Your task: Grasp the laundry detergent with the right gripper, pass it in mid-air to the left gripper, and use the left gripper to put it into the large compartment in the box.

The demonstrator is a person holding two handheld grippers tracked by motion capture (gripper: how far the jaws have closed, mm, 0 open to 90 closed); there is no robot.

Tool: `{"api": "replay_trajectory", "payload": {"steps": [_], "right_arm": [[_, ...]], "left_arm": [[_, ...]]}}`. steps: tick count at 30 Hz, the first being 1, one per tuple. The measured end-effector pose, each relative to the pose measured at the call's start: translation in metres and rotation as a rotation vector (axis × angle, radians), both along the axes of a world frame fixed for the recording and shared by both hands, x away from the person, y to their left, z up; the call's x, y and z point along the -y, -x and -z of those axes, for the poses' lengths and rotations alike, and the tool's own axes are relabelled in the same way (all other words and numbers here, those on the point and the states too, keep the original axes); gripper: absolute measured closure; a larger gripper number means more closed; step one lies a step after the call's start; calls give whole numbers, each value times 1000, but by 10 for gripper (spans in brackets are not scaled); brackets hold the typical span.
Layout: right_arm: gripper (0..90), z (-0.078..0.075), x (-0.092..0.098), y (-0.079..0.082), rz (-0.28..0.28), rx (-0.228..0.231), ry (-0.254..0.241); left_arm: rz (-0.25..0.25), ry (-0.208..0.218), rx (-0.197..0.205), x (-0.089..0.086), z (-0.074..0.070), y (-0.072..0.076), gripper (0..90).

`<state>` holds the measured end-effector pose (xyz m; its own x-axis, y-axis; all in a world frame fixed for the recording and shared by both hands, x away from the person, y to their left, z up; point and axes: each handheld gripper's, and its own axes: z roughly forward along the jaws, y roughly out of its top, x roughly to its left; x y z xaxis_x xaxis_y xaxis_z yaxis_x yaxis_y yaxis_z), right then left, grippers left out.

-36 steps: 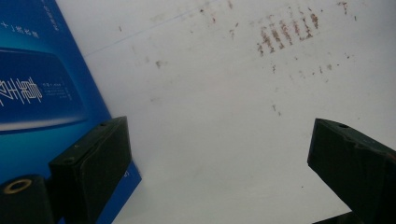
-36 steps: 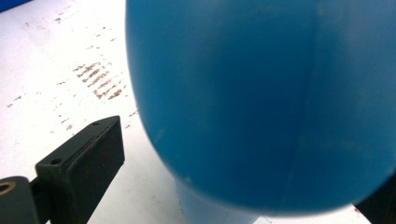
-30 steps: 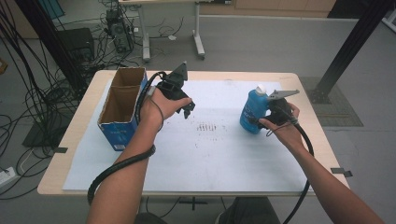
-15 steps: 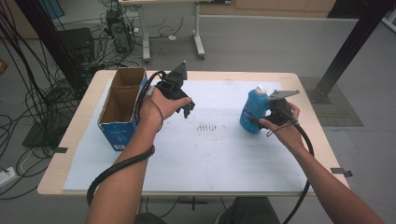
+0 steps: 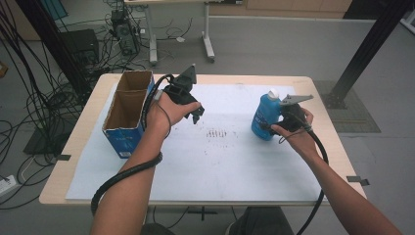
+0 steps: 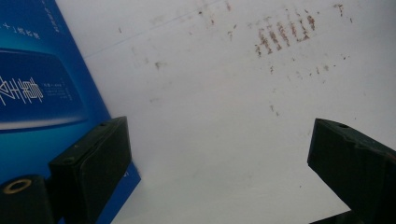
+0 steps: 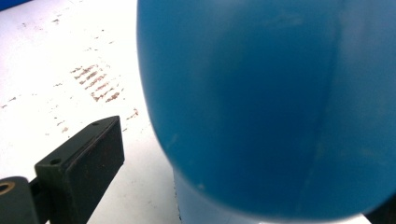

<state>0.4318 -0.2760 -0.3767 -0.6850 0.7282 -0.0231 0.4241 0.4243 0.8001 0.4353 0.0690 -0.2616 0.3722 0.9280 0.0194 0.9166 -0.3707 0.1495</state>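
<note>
My right tool [image 5: 272,125] has its 2 jaws around the blue bottle [image 5: 265,116], though whether they clamp it I cannot tell. My left tool [image 5: 197,112] hangs spread apart, the blue carton [image 5: 122,138] just beside 1 jaw.

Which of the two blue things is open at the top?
The box by the left gripper: its top gapes open, cardboard inside showing. The bottle at the right gripper wears a white cap.

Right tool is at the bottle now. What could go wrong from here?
1. The bottle stands upright between the right tool's jaws; the left jaw seems clear of it, so an off-centre squeeze may tip it.
2. The box opening is narrow, with a divider; the bottle could catch its rim.
3. The left tool hovers open beside the box, possibly in the path.
</note>
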Motion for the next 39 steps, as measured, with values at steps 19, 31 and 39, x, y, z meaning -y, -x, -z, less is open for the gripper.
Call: {"api": "replay_trajectory", "payload": {"steps": [19, 31, 39], "right_arm": [[24, 1, 0, 0, -4, 7, 2], [25, 3, -2, 1, -3, 19, 14], [24, 3, -2, 1, -3, 19, 12]], "left_arm": [[5, 1, 0, 2, -1, -1, 66], [2, 1, 3, 0, -1, -1, 66], [-2, 0, 5, 0, -2, 0, 66]]}}
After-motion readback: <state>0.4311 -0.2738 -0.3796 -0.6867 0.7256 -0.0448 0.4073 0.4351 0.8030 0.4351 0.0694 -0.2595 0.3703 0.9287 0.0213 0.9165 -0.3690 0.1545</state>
